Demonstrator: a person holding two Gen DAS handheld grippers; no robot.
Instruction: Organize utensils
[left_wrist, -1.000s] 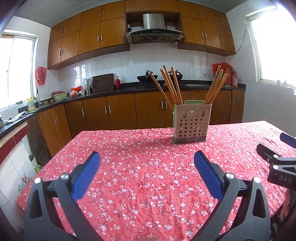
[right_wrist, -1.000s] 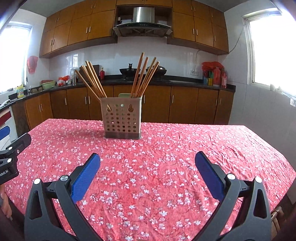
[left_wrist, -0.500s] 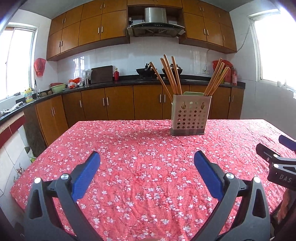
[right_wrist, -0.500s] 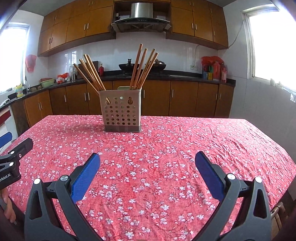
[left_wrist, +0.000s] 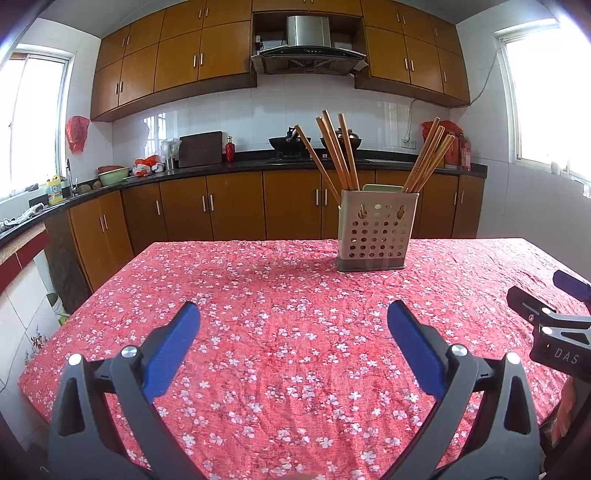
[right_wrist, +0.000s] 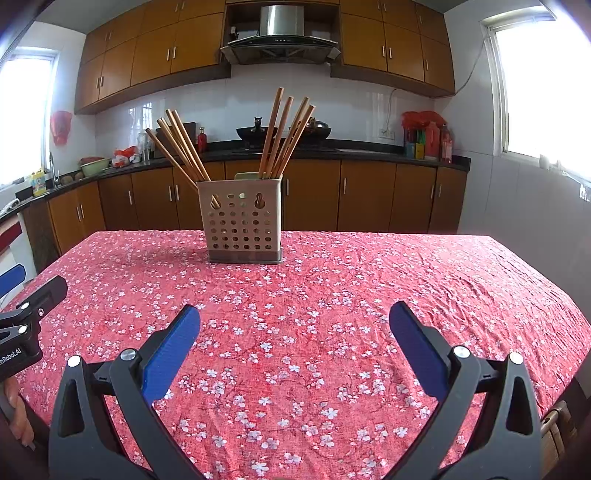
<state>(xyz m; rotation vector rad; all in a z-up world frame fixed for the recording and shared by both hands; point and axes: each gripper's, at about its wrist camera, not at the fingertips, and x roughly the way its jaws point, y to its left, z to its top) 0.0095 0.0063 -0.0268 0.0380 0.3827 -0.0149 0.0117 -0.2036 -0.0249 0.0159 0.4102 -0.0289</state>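
Both my hand-held grippers, left (left_wrist: 293, 325) and right (right_wrist: 294, 326), spread wide, gripping nothing, above desk (right_wrist: 369, 295). Chopsticks (right_wrist: 284, 136) upright in perforated holder (right_wrist: 242, 221) at 12 o'clock.

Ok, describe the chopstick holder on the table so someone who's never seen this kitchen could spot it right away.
Start at the table with the red flowered cloth. The chopstick holder stands upright toward its far side, in front of the wooden cabinets. It is the only thing standing on the cloth: a beige box with round holes in its face and two bunches of wooden chopsticks fanning out of the top.
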